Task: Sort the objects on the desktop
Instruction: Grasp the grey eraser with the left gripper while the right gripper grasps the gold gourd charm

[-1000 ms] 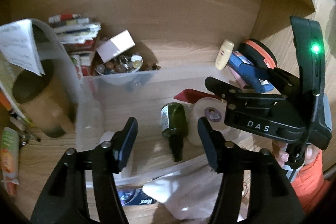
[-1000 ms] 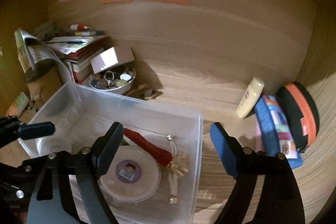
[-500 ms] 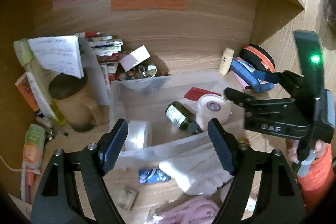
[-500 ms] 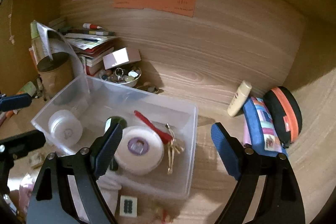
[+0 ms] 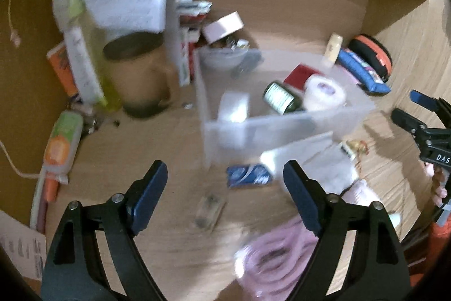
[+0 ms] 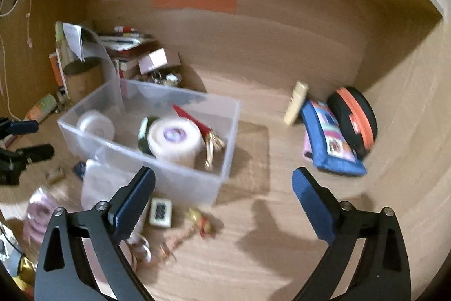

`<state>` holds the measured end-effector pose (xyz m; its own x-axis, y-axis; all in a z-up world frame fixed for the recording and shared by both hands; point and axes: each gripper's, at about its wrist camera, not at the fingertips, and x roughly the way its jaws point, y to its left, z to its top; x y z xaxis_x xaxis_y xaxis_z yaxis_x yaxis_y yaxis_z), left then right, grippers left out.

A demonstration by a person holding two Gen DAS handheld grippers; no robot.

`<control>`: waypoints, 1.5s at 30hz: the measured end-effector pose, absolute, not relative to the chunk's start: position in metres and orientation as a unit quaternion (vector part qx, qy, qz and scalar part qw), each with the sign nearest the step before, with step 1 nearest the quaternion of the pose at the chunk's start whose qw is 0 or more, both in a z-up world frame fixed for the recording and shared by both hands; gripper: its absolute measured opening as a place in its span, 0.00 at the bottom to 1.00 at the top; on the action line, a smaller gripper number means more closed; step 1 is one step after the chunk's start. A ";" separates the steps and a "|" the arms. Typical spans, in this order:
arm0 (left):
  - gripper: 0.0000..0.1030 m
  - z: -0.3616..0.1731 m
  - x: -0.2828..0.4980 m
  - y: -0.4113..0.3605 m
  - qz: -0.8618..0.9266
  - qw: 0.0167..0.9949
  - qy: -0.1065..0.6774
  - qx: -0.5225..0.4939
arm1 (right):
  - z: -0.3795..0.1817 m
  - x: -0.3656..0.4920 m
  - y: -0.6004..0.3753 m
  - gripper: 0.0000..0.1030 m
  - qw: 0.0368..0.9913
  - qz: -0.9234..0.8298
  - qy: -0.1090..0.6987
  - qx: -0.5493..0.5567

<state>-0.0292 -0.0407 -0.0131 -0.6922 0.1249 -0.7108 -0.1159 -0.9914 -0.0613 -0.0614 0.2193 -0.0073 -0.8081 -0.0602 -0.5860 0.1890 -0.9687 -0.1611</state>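
A clear plastic bin (image 5: pixel 284 129) (image 6: pixel 157 165) stands on the wooden desk. It holds a white tape roll (image 6: pixel 174 141), a dark green bottle (image 5: pixel 282 98), a smaller white roll (image 6: pixel 95 124) and a red item (image 6: pixel 191 117). My left gripper (image 5: pixel 222 185) is open and empty, in front of the bin, above a blue packet (image 5: pixel 248 175) and a small clear item (image 5: pixel 210 212). My right gripper (image 6: pixel 222 196) is open and empty, in front of the bin's right corner. A mahjong tile (image 6: pixel 160 212), a gold trinket (image 6: pixel 197 219) and a white cloth (image 6: pixel 107 188) lie before the bin.
A brown cup (image 5: pixel 135 75), papers and books stand at the back left. A bowl of small items (image 6: pixel 162 78) sits behind the bin. A cream tube (image 6: pixel 294 103), a blue pouch (image 6: pixel 329 143) and a black-orange case (image 6: pixel 355 120) lie at the right. A pink cord coil (image 5: pixel 276 253) lies near.
Both grippers have pulled back and up from the bin, so more of the desk in front of it shows. Both stay open and empty. The view is blurred by motion.
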 end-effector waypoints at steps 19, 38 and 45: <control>0.47 -0.065 -0.035 -0.054 0.888 0.075 0.002 -0.454 | -0.078 -0.085 0.232 0.70 0.104 -0.899 0.052 0.423; 0.22 -0.067 -0.035 -0.048 0.896 0.048 0.029 -0.441 | -0.093 -0.101 0.227 0.20 0.132 -0.883 0.068 0.444; 0.22 -0.051 -0.030 -0.051 0.906 0.051 0.005 -0.421 | -0.065 -0.093 0.240 0.20 0.113 -0.905 0.051 0.406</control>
